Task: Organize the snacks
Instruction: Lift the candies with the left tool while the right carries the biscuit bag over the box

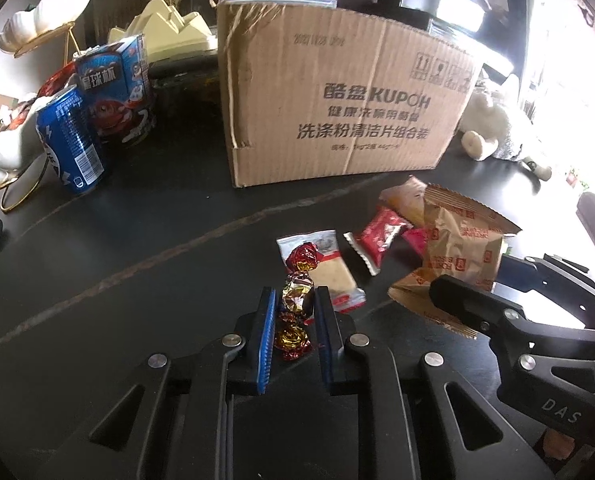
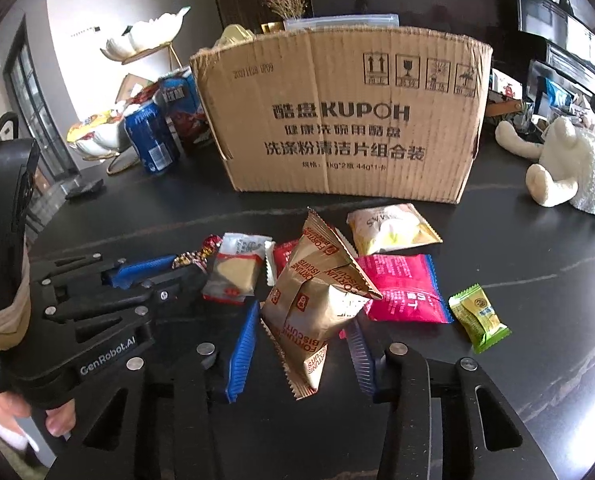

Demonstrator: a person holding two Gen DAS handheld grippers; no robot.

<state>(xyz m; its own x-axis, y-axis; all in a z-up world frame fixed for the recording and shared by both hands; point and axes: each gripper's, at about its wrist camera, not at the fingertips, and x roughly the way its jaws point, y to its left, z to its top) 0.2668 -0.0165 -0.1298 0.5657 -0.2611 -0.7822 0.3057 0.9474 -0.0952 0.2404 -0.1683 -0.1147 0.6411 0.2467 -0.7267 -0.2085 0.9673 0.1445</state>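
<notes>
Gripping foil candy strip (image 1: 296, 304) — left gripper (image 1: 295, 300) | right gripper (image 2: 303, 340) clamps biscuit packet (image 2: 317, 304) | cardboard box (image 2: 345, 120) behind, mid-table (image 2: 537, 280)

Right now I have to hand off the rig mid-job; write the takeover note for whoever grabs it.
Left gripper: closed on a foil-wrapped candy string.
Right gripper: jaws around the gold Fortune Biscuits bag, grip unconfirmed.
On the black table before the KUPOH cardboard box: white cracker packet, pink packet, green packet, yellow packet.
Done: box contents not visible.
Left: put both held items away, then the loose packets.
</notes>
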